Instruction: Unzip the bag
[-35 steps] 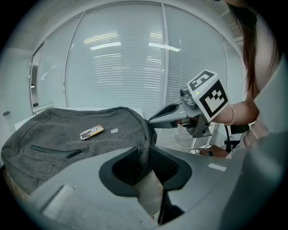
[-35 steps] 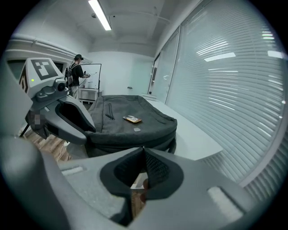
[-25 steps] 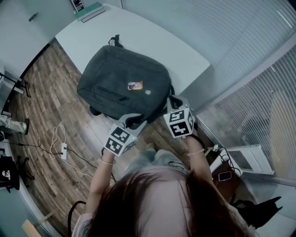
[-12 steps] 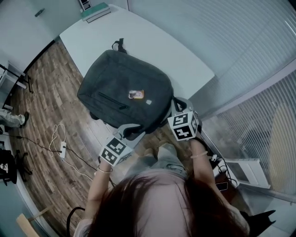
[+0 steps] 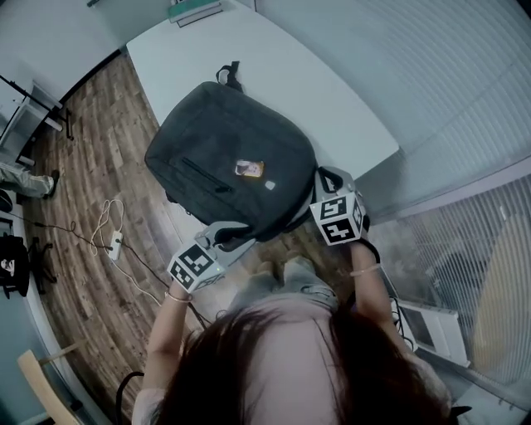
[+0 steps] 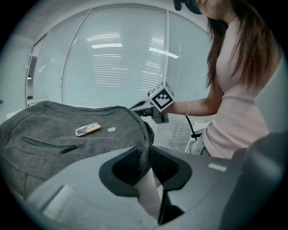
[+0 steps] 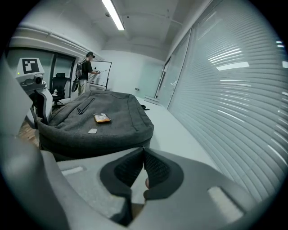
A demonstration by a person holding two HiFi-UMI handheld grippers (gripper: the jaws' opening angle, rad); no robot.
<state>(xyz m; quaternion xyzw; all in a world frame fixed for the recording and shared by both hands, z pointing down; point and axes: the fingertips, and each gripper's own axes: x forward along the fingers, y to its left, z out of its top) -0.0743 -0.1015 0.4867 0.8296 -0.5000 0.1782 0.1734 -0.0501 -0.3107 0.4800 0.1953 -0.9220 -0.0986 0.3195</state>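
A dark grey bag lies flat on the white table, its near end hanging over the edge. A small yellow tag and a front pocket zipper show on top. My left gripper is shut on a fold of the bag's near edge. My right gripper is shut at the bag's near right corner, its tips against the bag's edge. No zipper pull shows between them. Each gripper shows in the other's view: the right gripper and the left gripper.
A power strip with white cable lies on the wooden floor to the left. A green book sits at the table's far end. Window blinds run along the right. A person stands far off at a whiteboard.
The head view has swung, so bag and table sit higher and further right in it. Both grippers keep their places at the bag's near edge; the left hand sits slightly lower.
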